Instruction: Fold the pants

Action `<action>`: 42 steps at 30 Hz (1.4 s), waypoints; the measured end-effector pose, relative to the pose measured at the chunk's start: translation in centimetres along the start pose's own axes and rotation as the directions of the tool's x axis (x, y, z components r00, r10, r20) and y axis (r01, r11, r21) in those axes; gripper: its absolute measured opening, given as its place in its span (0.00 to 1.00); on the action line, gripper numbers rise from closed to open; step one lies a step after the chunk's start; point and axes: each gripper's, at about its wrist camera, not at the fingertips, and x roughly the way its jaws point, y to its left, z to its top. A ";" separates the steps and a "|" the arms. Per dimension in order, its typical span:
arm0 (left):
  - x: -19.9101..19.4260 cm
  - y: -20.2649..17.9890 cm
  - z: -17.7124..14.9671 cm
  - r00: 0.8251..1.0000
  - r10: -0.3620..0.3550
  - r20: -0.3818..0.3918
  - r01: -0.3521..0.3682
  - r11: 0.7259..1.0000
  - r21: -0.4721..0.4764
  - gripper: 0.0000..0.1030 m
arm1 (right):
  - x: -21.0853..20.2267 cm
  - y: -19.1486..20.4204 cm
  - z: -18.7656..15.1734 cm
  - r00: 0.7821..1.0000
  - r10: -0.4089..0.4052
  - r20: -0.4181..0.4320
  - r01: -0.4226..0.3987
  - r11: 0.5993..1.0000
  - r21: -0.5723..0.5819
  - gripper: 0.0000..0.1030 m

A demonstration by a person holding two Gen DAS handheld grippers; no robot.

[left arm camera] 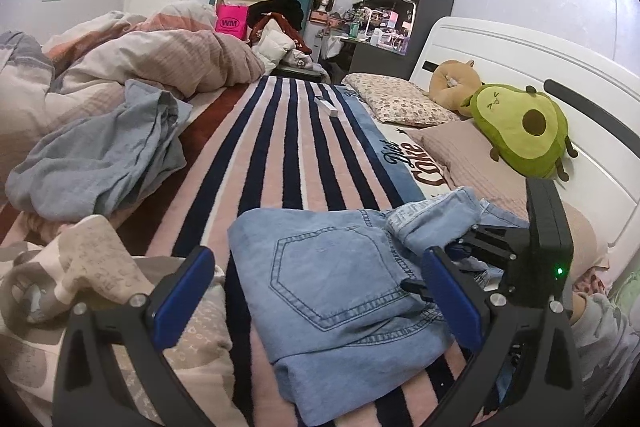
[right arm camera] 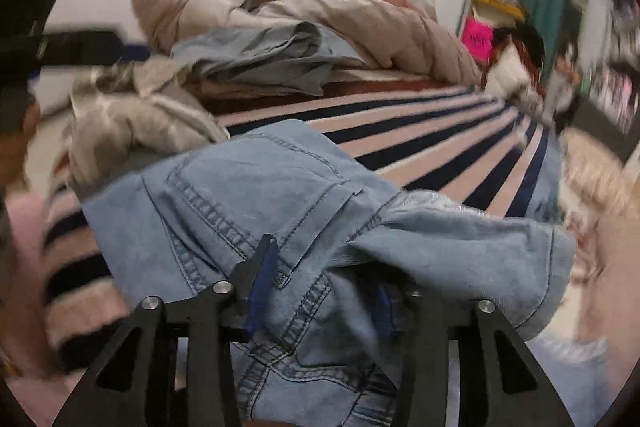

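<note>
Light blue denim pants (left arm camera: 340, 287) lie folded on the striped blanket (left arm camera: 280, 147), back pocket up. My left gripper (left arm camera: 316, 291) is open, its blue pads either side of the pants, just above them. My right gripper (right arm camera: 320, 291) has its jaws partly closed around a bunch of denim (right arm camera: 320, 227) near the waistband seam; cloth drapes over its right finger. The right gripper also shows in the left wrist view (left arm camera: 500, 247) at the pants' right end. The right wrist view is motion-blurred.
A crumpled grey-blue garment (left arm camera: 100, 155) and a beige patterned garment (left arm camera: 80, 267) lie to the left. A bunched duvet (left arm camera: 140, 59) is behind them. Pillows and an avocado plush (left arm camera: 520, 127) lie by the headboard on the right.
</note>
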 end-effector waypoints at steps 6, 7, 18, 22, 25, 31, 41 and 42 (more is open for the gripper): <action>-0.1 0.3 -0.2 1.000 0.001 0.002 -0.001 1.000 -0.001 0.99 | -4.3 -3.0 -1.1 0.996 0.083 0.020 -0.085 0.983 0.164 0.38; -0.1 0.4 -0.2 1.000 -0.002 0.002 0.002 1.000 -0.004 0.99 | -5.2 -3.5 -1.4 0.996 0.080 0.027 -0.083 0.980 0.180 0.38; -0.5 0.1 0.0 1.000 -0.017 0.015 0.017 1.000 -0.006 0.99 | -4.0 -11.0 -5.4 0.993 -0.054 -0.108 0.095 0.898 0.430 0.13; -0.5 0.1 0.0 1.000 -0.004 0.014 0.004 1.000 -0.002 0.99 | -1.9 -11.1 -2.6 1.000 -0.016 -0.001 0.015 0.905 0.425 0.13; -0.4 0.2 0.1 1.000 -0.001 0.014 0.001 1.000 -0.006 0.99 | -0.2 -9.6 -0.3 0.997 0.061 0.045 -0.074 0.923 0.378 0.13; -0.5 0.3 0.0 1.000 -0.004 0.012 0.004 1.000 -0.003 0.99 | 0.7 -4.9 0.6 0.975 0.221 0.024 -0.220 0.944 0.247 0.13; -1.1 0.1 0.0 1.000 -0.006 0.026 0.006 1.000 0.000 0.99 | -3.6 -8.5 -0.3 0.997 0.077 0.014 -0.078 0.961 0.264 0.44; -1.1 0.1 0.0 1.000 -0.005 0.024 0.005 1.000 0.001 0.99 | -3.1 -8.6 -0.5 0.997 0.076 -0.025 -0.067 0.968 0.242 0.44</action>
